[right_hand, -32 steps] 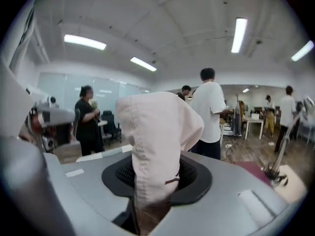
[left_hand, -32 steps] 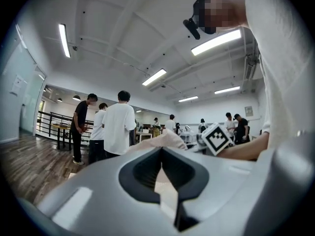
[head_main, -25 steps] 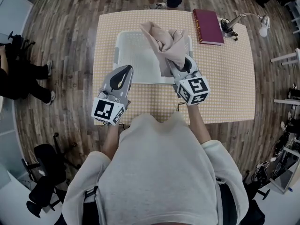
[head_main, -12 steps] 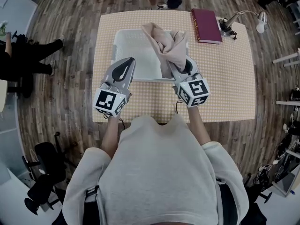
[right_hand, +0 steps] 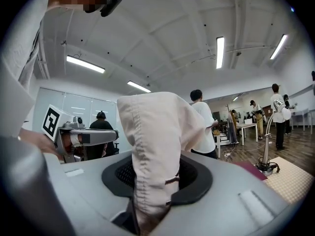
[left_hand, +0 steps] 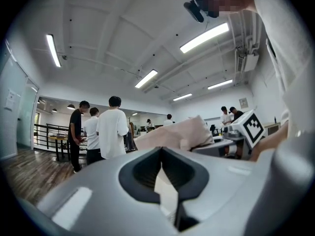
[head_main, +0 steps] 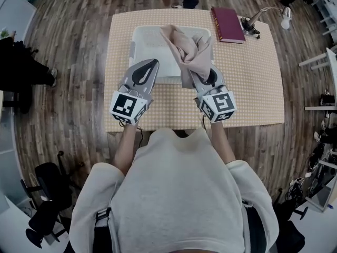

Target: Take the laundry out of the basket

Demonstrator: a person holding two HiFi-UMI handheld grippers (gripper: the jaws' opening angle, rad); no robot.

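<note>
The left gripper (head_main: 151, 62) has moved farther out over the bench (head_main: 247, 88) and now reaches the near edge of the white basket (head_main: 138, 36). The right gripper (head_main: 204, 73) has stayed in about the same spot and still holds the beige cloth (head_main: 189, 49).

Only the head view shows the basket, the red book (head_main: 227, 24) at the far right of the bench, and the small lamp (head_main: 266, 16) beside the book. The two gripper views look up and out instead. They show ceiling lights and people standing far off in the room. The left gripper view also sees the cloth and the right gripper off to its right.

The right gripper is clamped on the cloth. A stitched fold runs down between its jaws, which stand a little apart. The cloth sticks up over the right side of the basket. The left gripper's jaws are pressed together and hold nothing.
</note>
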